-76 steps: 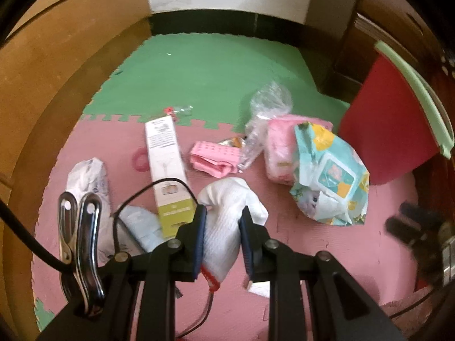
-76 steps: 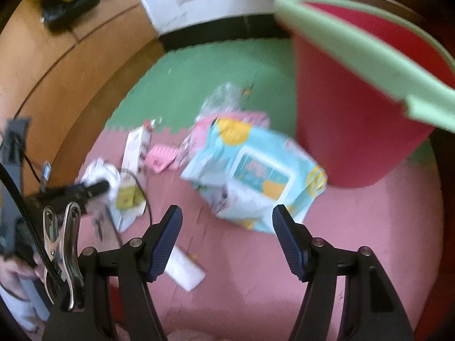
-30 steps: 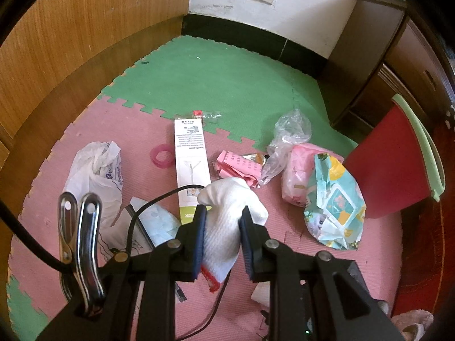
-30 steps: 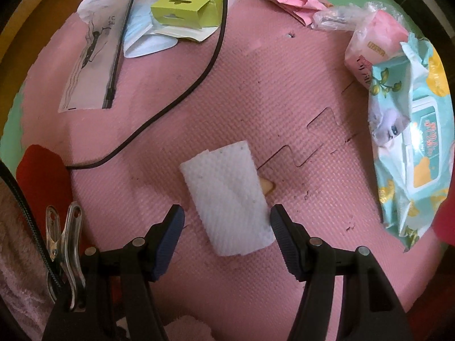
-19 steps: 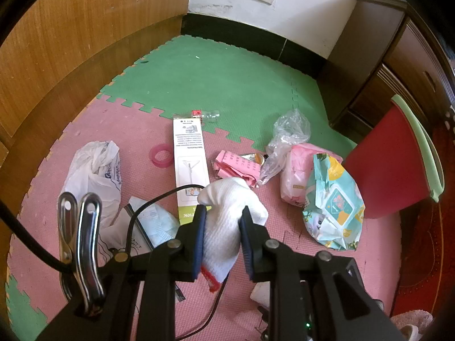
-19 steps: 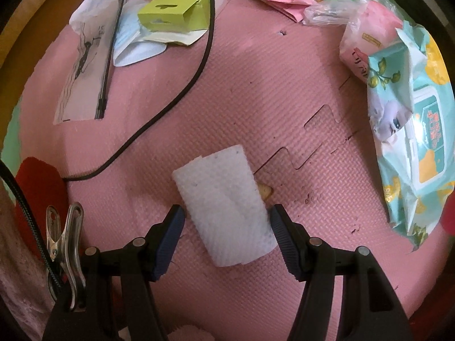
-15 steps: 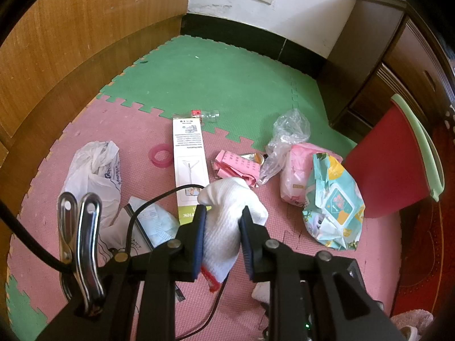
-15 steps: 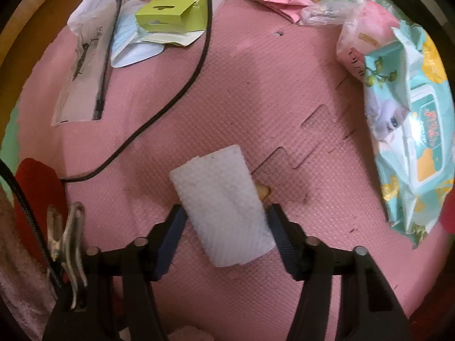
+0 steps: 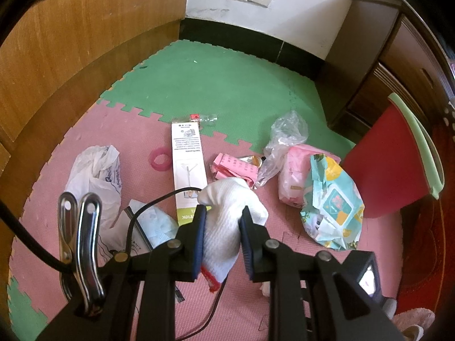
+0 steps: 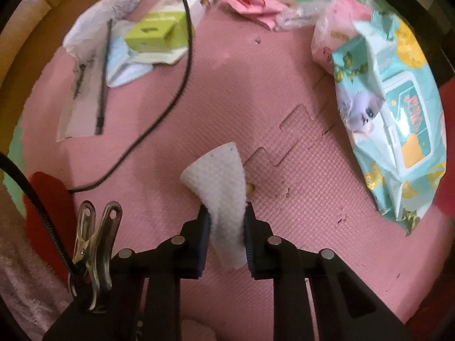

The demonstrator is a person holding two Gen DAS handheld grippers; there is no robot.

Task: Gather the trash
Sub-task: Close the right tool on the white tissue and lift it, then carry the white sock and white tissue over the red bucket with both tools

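My left gripper (image 9: 223, 217) is shut on a crumpled white cloth (image 9: 227, 210) with a red edge, held above the pink mat. In the right wrist view my right gripper (image 10: 226, 221) is closing its jaws on a white paper towel (image 10: 220, 176); the pads squeeze its lower part and the top flares out. A small yellow crumb (image 10: 250, 189) lies on the mat just behind the towel. A red bin (image 9: 389, 159) with a pale green rim stands at the right of the left wrist view.
Trash is scattered on the pink mat (image 10: 256, 85): a teal wet-wipe pack (image 10: 398, 119), a pink pack (image 9: 295, 176), a clear bag (image 9: 284, 139), a long white box (image 9: 187, 167), a white plastic bag (image 9: 93, 176), a pink ring (image 9: 160, 159). A black cable (image 10: 176, 91) runs across.
My right gripper's jaws closed from wide apart onto the paper towel, which now stands bunched up between the pads. The left gripper and its cloth stayed put.
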